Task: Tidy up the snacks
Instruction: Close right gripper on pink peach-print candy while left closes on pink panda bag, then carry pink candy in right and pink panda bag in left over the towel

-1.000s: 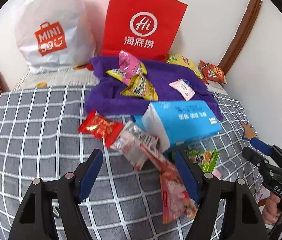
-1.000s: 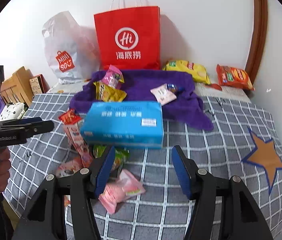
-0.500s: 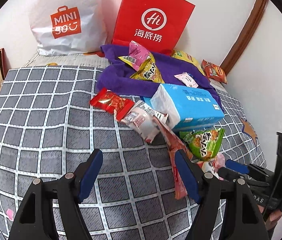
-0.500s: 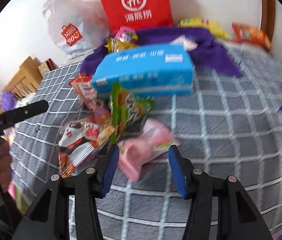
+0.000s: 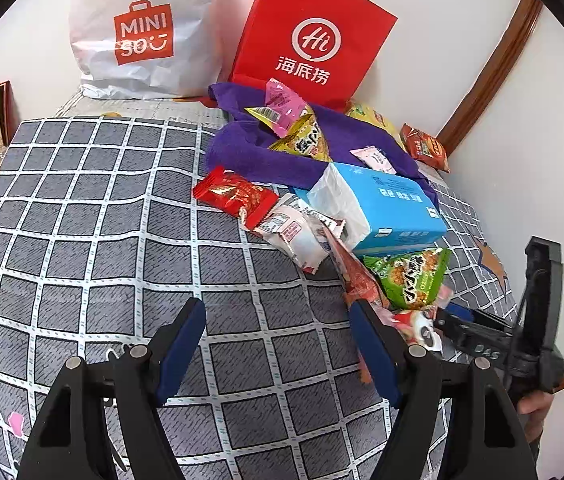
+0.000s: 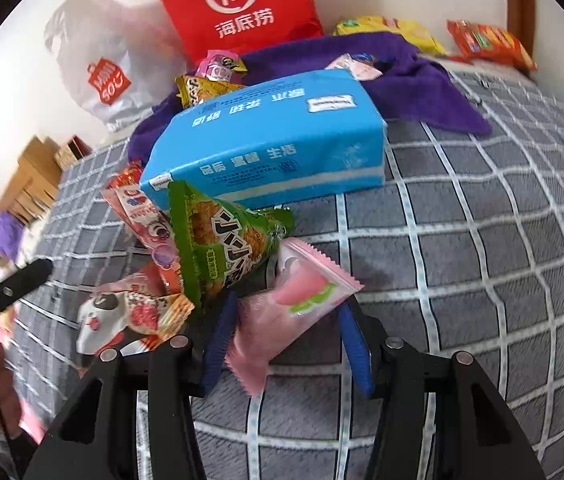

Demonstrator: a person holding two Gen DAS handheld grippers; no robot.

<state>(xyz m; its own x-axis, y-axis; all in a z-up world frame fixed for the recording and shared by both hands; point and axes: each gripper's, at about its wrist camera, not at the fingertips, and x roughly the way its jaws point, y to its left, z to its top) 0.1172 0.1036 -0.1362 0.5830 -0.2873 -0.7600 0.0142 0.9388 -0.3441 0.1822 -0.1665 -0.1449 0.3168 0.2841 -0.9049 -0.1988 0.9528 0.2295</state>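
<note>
Nearest, the right gripper [image 6: 285, 344] has its fingers apart around a pink snack packet [image 6: 289, 312] lying on the grey checked bedcover [image 6: 461, 280]; whether the pads press it is unclear. The left gripper [image 5: 278, 344] stands open over bare cover. Just beyond lie a green snack bag [image 6: 226, 252] and, farther, a blue tissue pack [image 6: 274, 144].

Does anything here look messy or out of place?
Yes. Snack packets lie scattered, overlapping beside the blue tissue pack, others strewn on a crumpled purple towel. The green packet leans tilted against that pack.
</note>
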